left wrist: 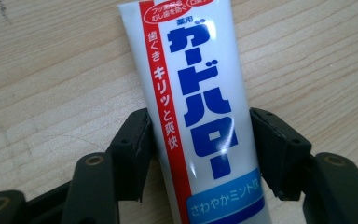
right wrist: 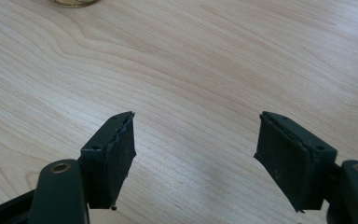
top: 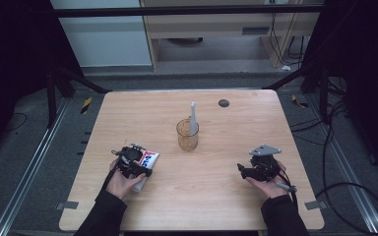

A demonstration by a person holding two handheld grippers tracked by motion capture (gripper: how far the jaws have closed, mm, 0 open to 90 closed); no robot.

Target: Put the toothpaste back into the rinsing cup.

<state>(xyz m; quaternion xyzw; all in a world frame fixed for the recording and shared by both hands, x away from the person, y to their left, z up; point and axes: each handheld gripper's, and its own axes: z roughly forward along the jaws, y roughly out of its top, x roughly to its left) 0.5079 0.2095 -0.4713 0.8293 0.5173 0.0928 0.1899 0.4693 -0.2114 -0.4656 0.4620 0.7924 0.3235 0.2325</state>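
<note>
The left tongs (left wrist: 200, 154) are seen set around a white toothpaste tube (left wrist: 200, 107), one jaw at each side of it; the pads lie at its edges, though whether they press on it cannot be told. The tube lies flat on the wooden table (top: 216, 196), near its front left. The right tongs (right wrist: 196, 154) are held open with nothing between the jaws, above bare wood at the front right. A glass cup (top: 187, 135) with a toothbrush (top: 193, 118) upright in it stands at the table's middle.
</note>
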